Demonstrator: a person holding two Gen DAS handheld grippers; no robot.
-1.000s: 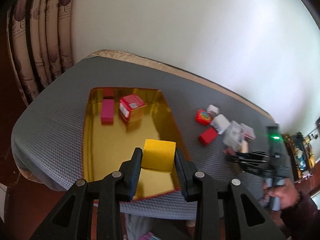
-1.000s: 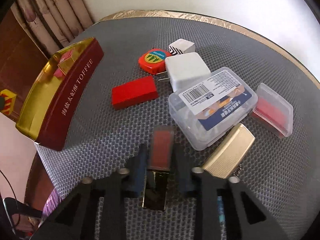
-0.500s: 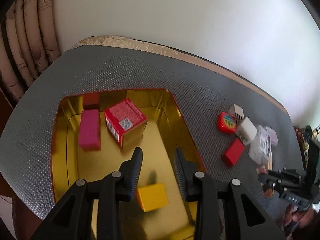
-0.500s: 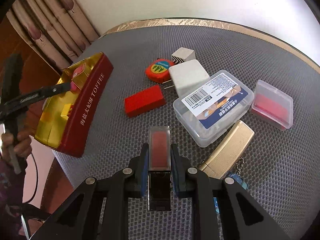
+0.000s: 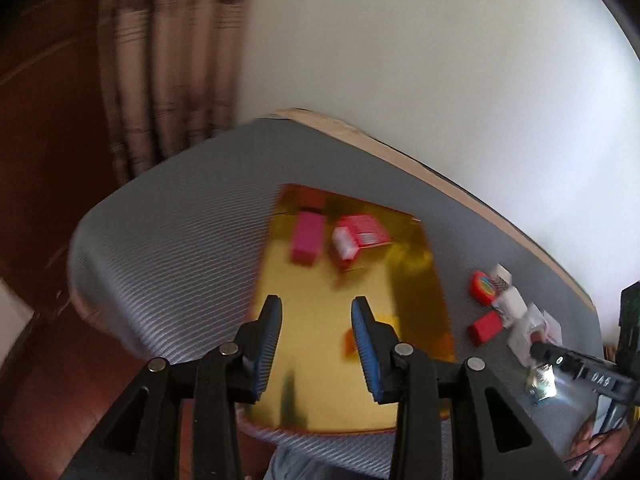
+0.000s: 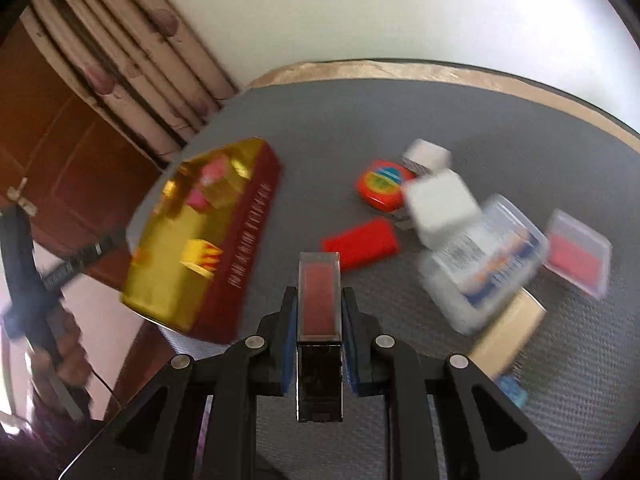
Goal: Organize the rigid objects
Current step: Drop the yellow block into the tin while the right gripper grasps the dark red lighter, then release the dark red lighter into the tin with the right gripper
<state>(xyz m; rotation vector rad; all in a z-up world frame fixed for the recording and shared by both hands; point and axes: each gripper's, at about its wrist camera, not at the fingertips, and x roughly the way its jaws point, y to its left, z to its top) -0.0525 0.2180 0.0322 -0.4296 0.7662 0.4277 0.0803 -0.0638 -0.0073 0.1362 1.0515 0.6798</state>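
Observation:
My left gripper [image 5: 316, 302] hovers over the open gold tin [image 5: 420, 280]; its jaws are opening and nothing is between them. A yellow block [image 5: 349, 342] lies in the tin, half hidden behind the right finger, with a pink block [image 5: 306, 240] and a red box [image 5: 358, 236] at the far end. My right gripper [image 6: 319, 300] is shut on a slim clear-capped case with a red insert [image 6: 320, 292], held above the grey mat to the right of the tin's red wall [image 6: 240, 248].
On the mat lie a red tape measure [image 6: 382, 184], a red block [image 6: 360, 244], a white charger [image 6: 440, 200], a clear plastic case [image 6: 488, 256], a small clear box [image 6: 580, 252] and a gold flat case [image 6: 508, 332]. Curtains and a wooden door stand left.
The left gripper let the yellow block fall into the tin and pulled back with jaws wider. The right gripper rose from the mat with the slim case.

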